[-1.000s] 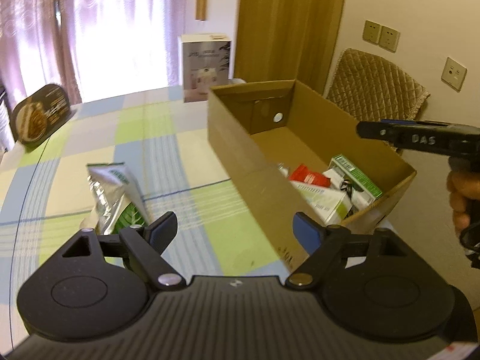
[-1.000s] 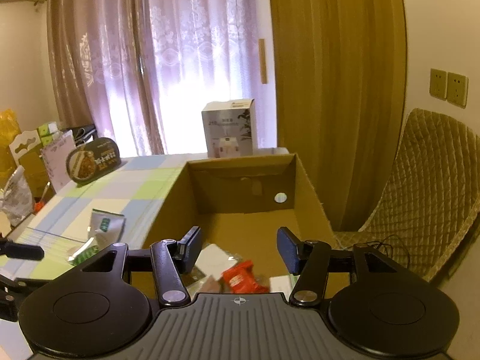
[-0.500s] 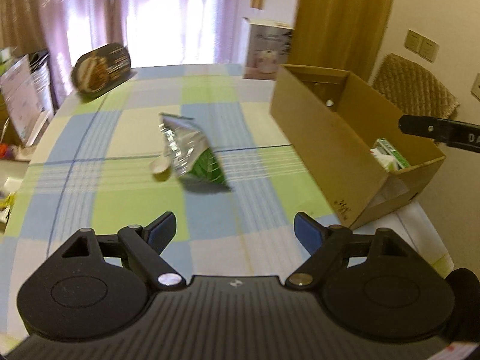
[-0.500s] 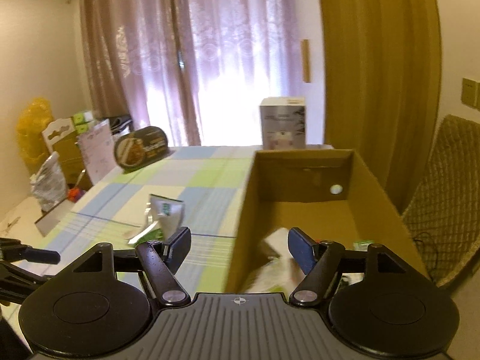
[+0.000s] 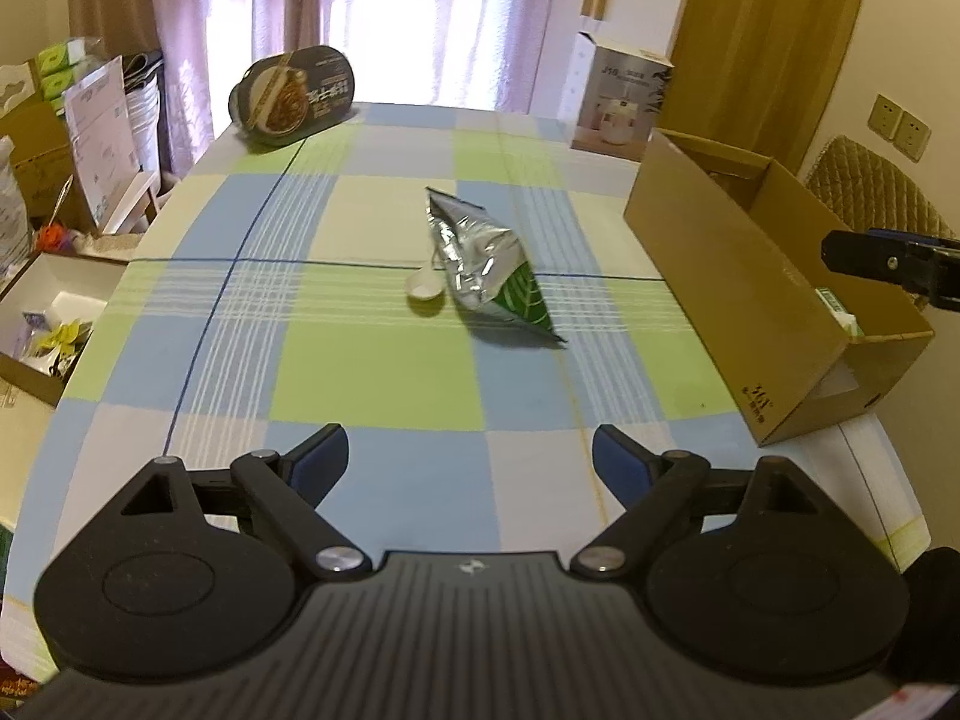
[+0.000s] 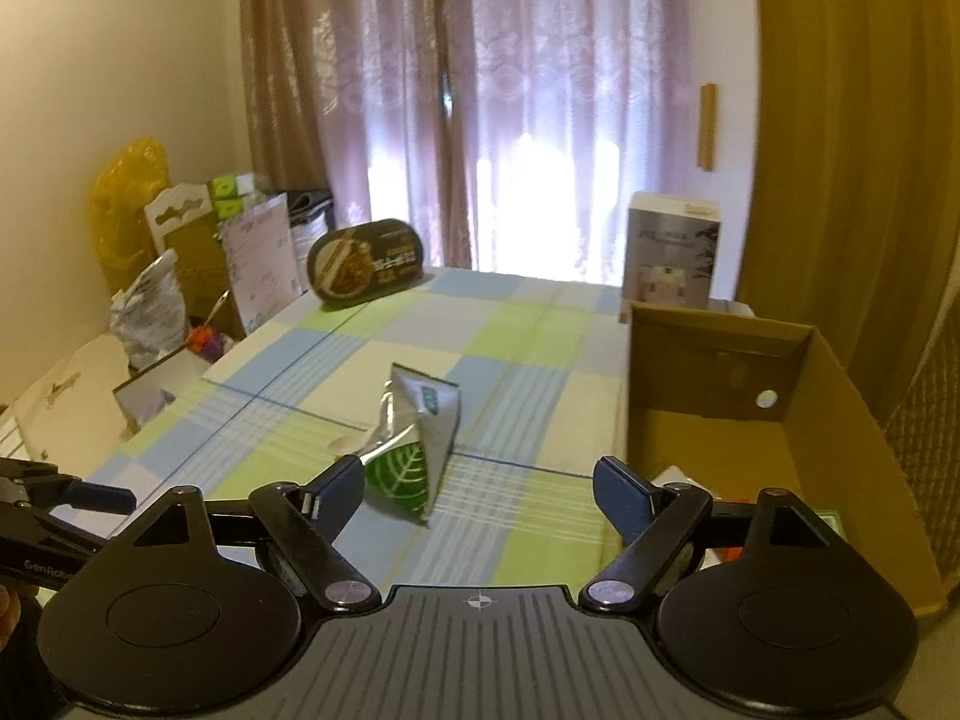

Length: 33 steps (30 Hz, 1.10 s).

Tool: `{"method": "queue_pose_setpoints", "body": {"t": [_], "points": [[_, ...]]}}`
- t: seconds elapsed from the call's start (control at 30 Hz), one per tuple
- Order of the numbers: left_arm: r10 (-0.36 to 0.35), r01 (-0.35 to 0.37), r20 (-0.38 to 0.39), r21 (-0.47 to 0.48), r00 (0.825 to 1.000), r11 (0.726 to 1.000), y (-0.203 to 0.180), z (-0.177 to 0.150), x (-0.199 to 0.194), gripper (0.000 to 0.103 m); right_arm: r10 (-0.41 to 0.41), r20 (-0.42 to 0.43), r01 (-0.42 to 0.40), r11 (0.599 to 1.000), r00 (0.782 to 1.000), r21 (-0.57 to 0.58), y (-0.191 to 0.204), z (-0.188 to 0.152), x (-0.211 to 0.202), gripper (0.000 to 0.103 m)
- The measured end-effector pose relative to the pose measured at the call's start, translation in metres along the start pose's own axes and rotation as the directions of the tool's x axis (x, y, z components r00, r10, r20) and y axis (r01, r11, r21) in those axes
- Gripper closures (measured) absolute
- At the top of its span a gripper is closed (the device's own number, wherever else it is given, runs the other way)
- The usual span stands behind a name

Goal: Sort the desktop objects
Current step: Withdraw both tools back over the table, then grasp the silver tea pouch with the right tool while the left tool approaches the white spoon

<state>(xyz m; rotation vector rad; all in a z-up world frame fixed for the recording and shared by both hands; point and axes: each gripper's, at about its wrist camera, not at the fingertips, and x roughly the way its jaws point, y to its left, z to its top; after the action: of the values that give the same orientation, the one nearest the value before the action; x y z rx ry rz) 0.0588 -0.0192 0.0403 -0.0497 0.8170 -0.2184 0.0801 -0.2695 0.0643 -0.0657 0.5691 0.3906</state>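
Both of my grippers, left gripper (image 5: 471, 456) and right gripper (image 6: 478, 489), gape wide, holding nothing. Ahead of them on the counter (image 5: 372, 372) lie the foil pouch (image 5: 489, 267) and small white cap (image 5: 425, 289), unsorted; rightward, the cardboard box (image 5: 750, 300) already contains several items.

Left gripper (image 6: 66, 501) body: I read "GenRob", cut off at the picture's edge.
White box (image 5: 621, 97) at the table's far edge: "J18".
Other print: unreadable.
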Motion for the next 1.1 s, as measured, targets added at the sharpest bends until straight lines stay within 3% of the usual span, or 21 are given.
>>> {"method": "queue_pose_setpoints", "body": {"t": [0.13,0.37,0.67,0.8,1.1], "points": [[0.017,-0.017,-0.005,-0.007,1.0,1.0,0.01,-0.001,0.005,0.012,0.024,-0.025,-0.025,0.999,0.999,-0.021,0.01,0.0,0.01,0.011],[0.06,-0.06,-0.006,0.012,0.998,0.998,0.03,0.011,0.022,0.007,0.075,-0.051,-0.078,0.995,0.996,-0.065,0.029,0.017,0.041,0.003],[0.119,-0.116,-0.013,0.132,0.993,0.984,0.052,0.039,0.072,0.002,0.107,-0.17,-0.128,0.984,0.98,-0.12,0.043,0.034,0.121,0.002],[0.104,-0.097,-0.036,0.162,0.994,0.982,0.065,0.051,0.102,0.002,0.096,-0.249,-0.133,0.982,0.964,-0.134,0.048,0.034,0.165,0.002],[0.095,-0.082,-0.058,0.189,0.994,0.978,0.092,0.066,0.152,0.002,0.084,-0.42,-0.162,0.975,0.904,-0.153,0.052,0.026,0.253,0.002]]}}
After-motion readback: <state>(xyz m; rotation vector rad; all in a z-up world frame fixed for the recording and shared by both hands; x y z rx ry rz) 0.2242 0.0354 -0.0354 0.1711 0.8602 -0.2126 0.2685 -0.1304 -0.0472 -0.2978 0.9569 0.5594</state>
